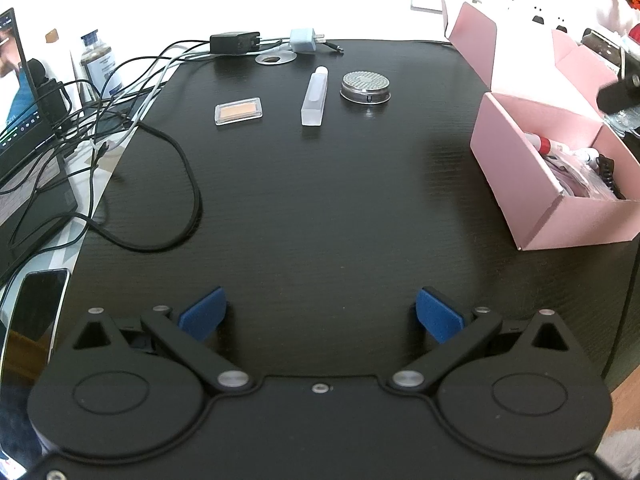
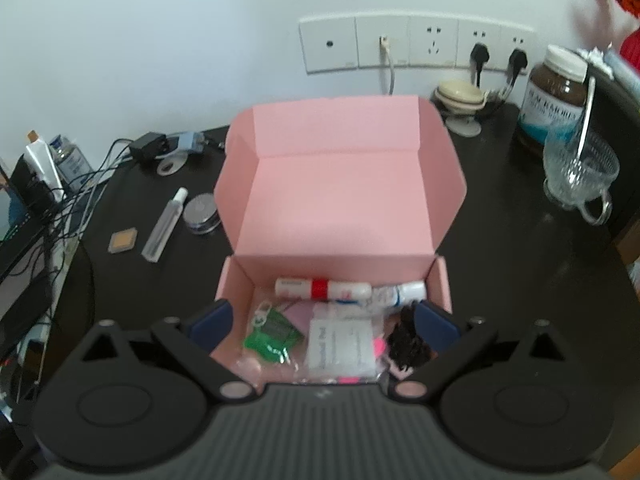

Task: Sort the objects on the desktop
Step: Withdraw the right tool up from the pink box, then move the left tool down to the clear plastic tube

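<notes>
Tongs [image 2: 322, 320] partly masking box [image 2: 340, 200] contents

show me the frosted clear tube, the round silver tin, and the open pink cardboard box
Frosted clear tube [image 1: 314, 100]: left wrist view, mid-body.
Round silver tin [image 1: 365, 86]: left wrist view, perforated lid.
Open pink cardboard box [image 2: 338, 196]: right wrist view, inside of raised lid.

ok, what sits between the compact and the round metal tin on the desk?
The frosted tube lies between the compact and the round metal tin, apart from both. The left wrist view shows it best; the right wrist view agrees.
</notes>
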{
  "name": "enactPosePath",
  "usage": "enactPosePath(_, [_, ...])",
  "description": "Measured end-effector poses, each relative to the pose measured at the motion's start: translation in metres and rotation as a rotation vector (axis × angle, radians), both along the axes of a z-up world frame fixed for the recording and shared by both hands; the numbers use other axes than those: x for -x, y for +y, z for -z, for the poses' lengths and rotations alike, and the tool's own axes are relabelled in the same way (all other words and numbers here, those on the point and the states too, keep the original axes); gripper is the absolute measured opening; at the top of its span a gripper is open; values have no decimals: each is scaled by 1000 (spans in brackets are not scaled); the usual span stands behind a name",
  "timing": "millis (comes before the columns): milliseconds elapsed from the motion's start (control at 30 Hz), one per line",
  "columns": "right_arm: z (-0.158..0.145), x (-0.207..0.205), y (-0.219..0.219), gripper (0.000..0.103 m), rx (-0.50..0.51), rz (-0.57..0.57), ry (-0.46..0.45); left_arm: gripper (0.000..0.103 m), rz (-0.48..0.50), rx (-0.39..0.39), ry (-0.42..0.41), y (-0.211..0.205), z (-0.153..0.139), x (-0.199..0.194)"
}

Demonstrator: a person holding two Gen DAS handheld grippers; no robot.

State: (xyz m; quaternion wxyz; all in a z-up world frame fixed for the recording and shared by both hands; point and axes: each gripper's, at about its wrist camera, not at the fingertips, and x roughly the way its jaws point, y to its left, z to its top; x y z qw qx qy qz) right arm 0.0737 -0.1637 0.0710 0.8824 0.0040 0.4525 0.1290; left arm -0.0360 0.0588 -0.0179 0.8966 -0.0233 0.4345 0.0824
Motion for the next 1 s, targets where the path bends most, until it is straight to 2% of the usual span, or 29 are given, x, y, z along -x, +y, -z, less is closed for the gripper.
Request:
enactPosePath(333, [24, 2, -14, 98, -61, 0, 55, 103, 23, 17, 48, -2, -3, -31])
enactPosePath(600, [30, -1, -26, 98, -158, -10, 103, 102, 58, 4, -10, -5, -9, -91])
enactPosePath(733, [28, 0, -30, 98, -147, -28, 76, 92, 56, 25, -23, 3, -5, -127])
enactPosePath(833, [26, -1, -34, 98, -145, -38, 65, 86, 61, 7, -15, 9, 0, -148])
enactPosePath(1000, [27, -4, -42, 98, -152, -31, 67, 77, 66, -3, -30, 15, 1, -168])
